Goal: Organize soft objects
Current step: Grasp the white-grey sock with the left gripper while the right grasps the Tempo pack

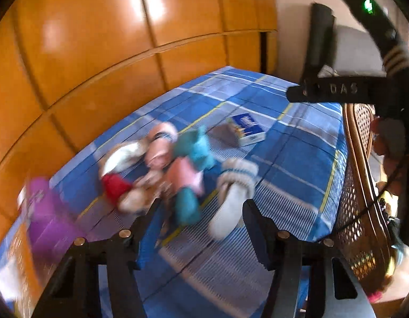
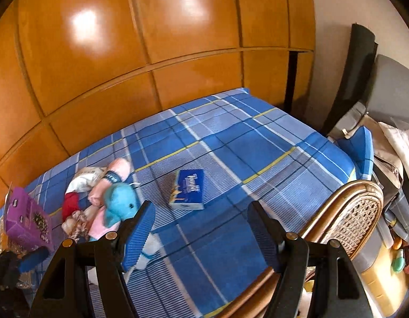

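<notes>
A pile of soft things lies on the blue plaid bed (image 1: 297,143) (image 2: 231,137): a teal plush toy (image 1: 196,148) (image 2: 119,201), pink rolled cloths (image 1: 162,145) (image 2: 117,172), a red and white cloth (image 1: 115,185) (image 2: 70,202) and a white striped sock (image 1: 233,193). My left gripper (image 1: 201,212) is open and empty, just in front of the pile; the view is blurred. My right gripper (image 2: 201,222) is open and empty, to the right of the pile. The right gripper's body also shows at the top right of the left wrist view (image 1: 337,90).
A blue tissue box (image 1: 248,128) (image 2: 188,188) lies mid-bed. A purple box (image 1: 45,212) (image 2: 26,220) stands at the bed's left. A wicker chair back (image 1: 361,185) (image 2: 345,212) stands at the bed's right edge. Orange wardrobe doors (image 2: 151,39) rise behind the bed.
</notes>
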A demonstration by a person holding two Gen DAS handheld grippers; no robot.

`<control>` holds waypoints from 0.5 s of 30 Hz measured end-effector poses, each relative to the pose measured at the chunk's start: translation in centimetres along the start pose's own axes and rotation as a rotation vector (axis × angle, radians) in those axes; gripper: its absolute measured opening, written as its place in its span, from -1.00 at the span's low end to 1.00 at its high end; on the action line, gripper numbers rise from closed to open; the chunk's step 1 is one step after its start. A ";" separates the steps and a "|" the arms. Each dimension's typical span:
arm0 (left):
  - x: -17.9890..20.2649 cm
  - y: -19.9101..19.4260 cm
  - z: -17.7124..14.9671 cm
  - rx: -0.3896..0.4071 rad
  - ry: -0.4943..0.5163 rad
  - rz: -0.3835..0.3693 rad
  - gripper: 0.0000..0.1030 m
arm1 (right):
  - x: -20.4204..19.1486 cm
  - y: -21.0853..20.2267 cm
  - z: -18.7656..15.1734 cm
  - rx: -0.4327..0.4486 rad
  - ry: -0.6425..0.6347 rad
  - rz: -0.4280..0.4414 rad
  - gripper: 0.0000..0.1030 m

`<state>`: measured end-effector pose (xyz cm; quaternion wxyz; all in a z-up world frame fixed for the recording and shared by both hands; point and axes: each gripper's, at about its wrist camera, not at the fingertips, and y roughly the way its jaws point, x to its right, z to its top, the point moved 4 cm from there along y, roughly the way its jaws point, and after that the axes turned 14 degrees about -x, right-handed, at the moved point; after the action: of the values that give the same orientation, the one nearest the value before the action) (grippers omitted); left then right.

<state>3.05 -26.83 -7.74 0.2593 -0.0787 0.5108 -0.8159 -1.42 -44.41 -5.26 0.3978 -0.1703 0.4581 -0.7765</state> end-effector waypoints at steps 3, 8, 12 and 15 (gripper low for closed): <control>1.6 2.0 1.9 -0.025 0.043 -0.010 0.19 | 1.3 0.5 0.2 -0.029 0.021 0.001 0.42; 3.3 6.4 3.6 -0.106 0.094 0.006 0.19 | 2.9 1.3 0.7 -0.068 0.039 0.004 0.42; 3.7 9.7 3.0 -0.201 0.076 -0.045 -0.28 | 3.0 2.5 1.7 -0.119 0.038 0.027 0.42; 3.5 9.1 2.0 -0.174 0.038 -0.078 -0.40 | 2.2 4.5 3.0 -0.193 0.032 0.046 0.42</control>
<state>3.93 -33.30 -15.24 0.2098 -0.1054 0.5810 -0.7793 1.13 -49.06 -7.75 0.3898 -0.1848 0.5410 -0.7219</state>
